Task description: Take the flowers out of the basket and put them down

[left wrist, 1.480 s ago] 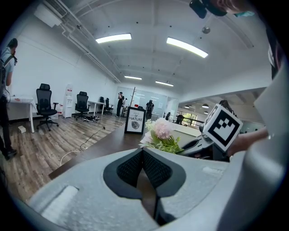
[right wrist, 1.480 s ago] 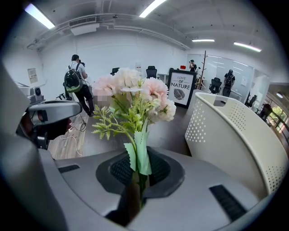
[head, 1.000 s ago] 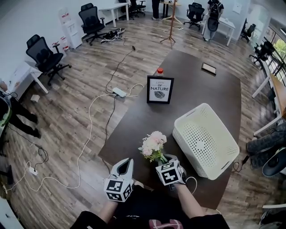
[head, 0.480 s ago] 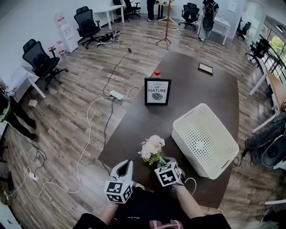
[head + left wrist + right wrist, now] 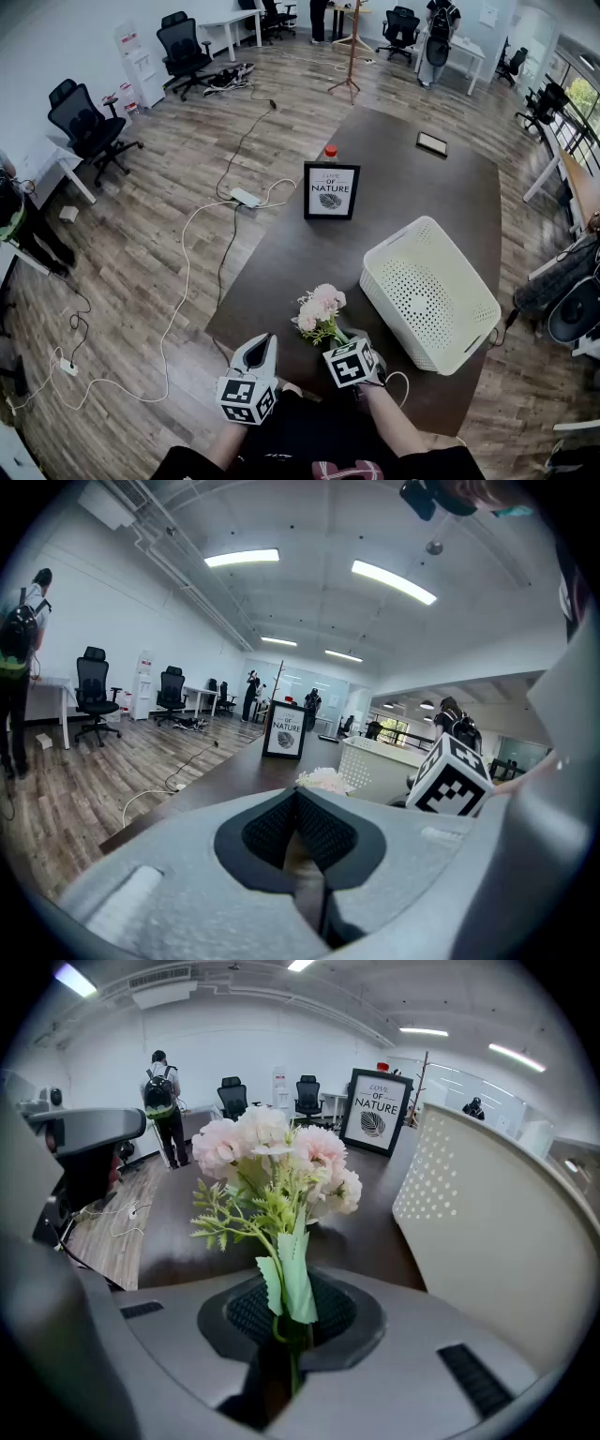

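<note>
A small bunch of pale pink flowers [image 5: 319, 311] with green leaves stands out over the near edge of the dark table [image 5: 394, 159], left of the white perforated basket [image 5: 403, 239]. My right gripper [image 5: 347, 336] is shut on the green stem and points steeply down. Its jaws have just been opening slightly, with the stem still between them. In the right gripper view the flowers [image 5: 272, 1157] rise from the right gripper [image 5: 286, 1321], with the basket [image 5: 487, 1213] to the right. My left gripper [image 5: 261, 345] hangs beside it, shut and holding nothing; in its own view the left gripper [image 5: 298, 822] has its pads together.
A framed "Nature" sign [image 5: 329, 190] stands mid-table with a red-capped bottle [image 5: 330, 150] behind it, and a dark tablet [image 5: 437, 142] lies at the far end. Cables cross the wooden floor [image 5: 187, 234] on the left. Office chairs [image 5: 86, 120] and people stand farther off.
My right gripper has sunk a little toward the table with the flowers in it. The left gripper has stayed where it was.
</note>
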`<state>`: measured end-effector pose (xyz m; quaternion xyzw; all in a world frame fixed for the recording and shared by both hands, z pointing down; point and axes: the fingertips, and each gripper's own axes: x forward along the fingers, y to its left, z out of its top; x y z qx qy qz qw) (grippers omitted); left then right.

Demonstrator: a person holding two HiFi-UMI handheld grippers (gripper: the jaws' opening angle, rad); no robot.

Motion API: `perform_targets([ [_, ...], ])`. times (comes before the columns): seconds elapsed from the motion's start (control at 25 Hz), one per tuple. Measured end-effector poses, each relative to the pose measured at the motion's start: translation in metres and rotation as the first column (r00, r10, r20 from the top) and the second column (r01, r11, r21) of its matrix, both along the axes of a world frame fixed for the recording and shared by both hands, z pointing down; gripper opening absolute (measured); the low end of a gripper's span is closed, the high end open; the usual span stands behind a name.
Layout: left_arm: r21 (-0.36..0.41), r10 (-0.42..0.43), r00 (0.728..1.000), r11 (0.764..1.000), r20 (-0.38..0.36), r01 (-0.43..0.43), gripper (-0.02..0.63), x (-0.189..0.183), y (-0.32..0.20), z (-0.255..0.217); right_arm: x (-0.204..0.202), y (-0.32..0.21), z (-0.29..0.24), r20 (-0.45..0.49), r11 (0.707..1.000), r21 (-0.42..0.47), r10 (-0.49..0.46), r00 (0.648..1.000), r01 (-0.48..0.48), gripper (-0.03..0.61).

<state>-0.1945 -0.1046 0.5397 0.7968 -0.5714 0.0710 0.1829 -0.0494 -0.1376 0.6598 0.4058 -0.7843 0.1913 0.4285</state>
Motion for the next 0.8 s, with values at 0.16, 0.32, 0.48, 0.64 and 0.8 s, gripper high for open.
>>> perform_targets([
  [0.16,0.006,0.004,1.0,1.0,-0.011,-0.004,0.009,0.0,0.001,-0.002,0.001,0.0,0.003,-0.009,1.0,-0.007,0.013,1.0,-0.013,0.063],
  [0.32,0.002,0.007,1.0,1.0,-0.023,-0.007,0.009,-0.002,0.003,-0.001,0.001,0.001,0.006,-0.021,1.0,-0.007,0.013,1.0,-0.014,0.066],
  [0.48,-0.001,0.01,1.0,1.0,-0.021,-0.01,0.009,0.001,0.001,0.001,0.005,0.001,0.011,-0.039,1.0,-0.01,0.022,0.999,-0.022,0.071],
  [0.64,-0.001,0.012,1.0,1.0,-0.022,-0.012,0.009,-0.001,0.0,0.002,0.006,0.001,0.013,-0.036,0.999,-0.009,0.03,0.999,-0.03,0.072],
  [0.8,0.004,0.015,1.0,1.0,-0.025,-0.015,0.009,0.0,0.0,0.001,0.006,0.003,0.014,-0.038,0.999,-0.025,0.023,0.999,-0.024,0.078],
])
